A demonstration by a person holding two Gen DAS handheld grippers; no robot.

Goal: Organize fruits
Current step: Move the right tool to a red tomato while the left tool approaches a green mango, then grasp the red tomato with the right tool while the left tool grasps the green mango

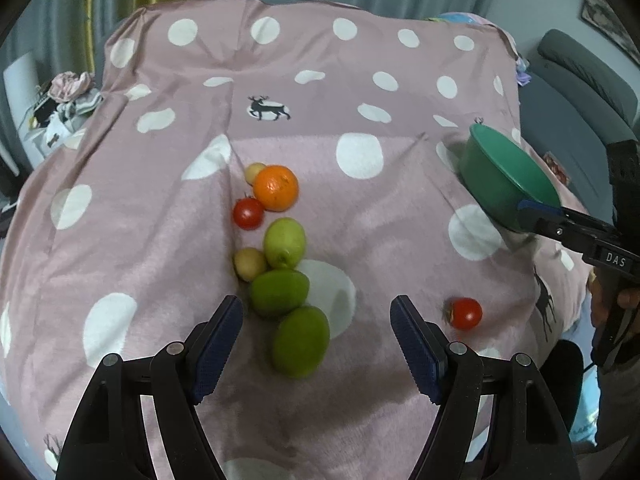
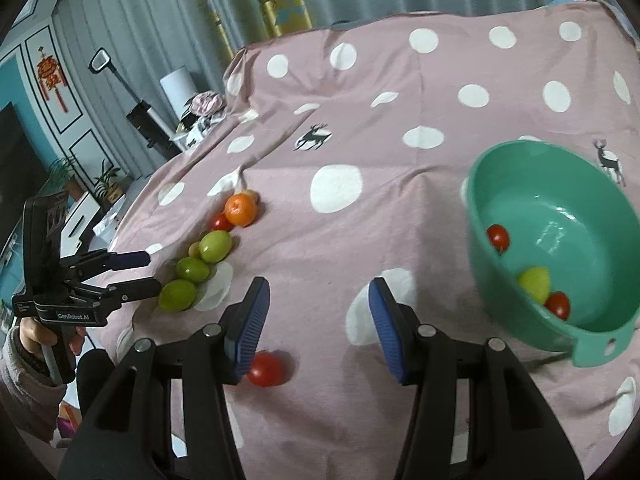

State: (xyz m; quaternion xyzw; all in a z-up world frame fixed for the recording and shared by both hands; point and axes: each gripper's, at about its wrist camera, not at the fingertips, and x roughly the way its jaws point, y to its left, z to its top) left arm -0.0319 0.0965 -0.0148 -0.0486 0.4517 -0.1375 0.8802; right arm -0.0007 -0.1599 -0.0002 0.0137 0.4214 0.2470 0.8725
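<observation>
Pink polka-dot cloth [image 1: 360, 208] covers the surface. Green plastic bowl [image 2: 560, 240], already holding three fruits, evidently serves as collection point. Unsorted fruit row [image 1: 280, 240] lies mid-cloth. Left gripper [image 1: 316, 344] spread above the nearest green fruit [image 1: 301, 342], apparently its next pickup; right gripper [image 2: 316, 320] spread, empty, beside the lone red tomato [image 2: 266, 369].

The left tool [image 1: 316, 344] points steeply downward, its two blue-padded fingers [image 1: 218, 350] spread wide with nothing pressed between them. The right tool [image 2: 316, 328] tilts down likewise, fingers apart (a narrower gap) and empty. A hand [image 2: 38, 336] in a pale sleeve grips the left tool's handle.
</observation>
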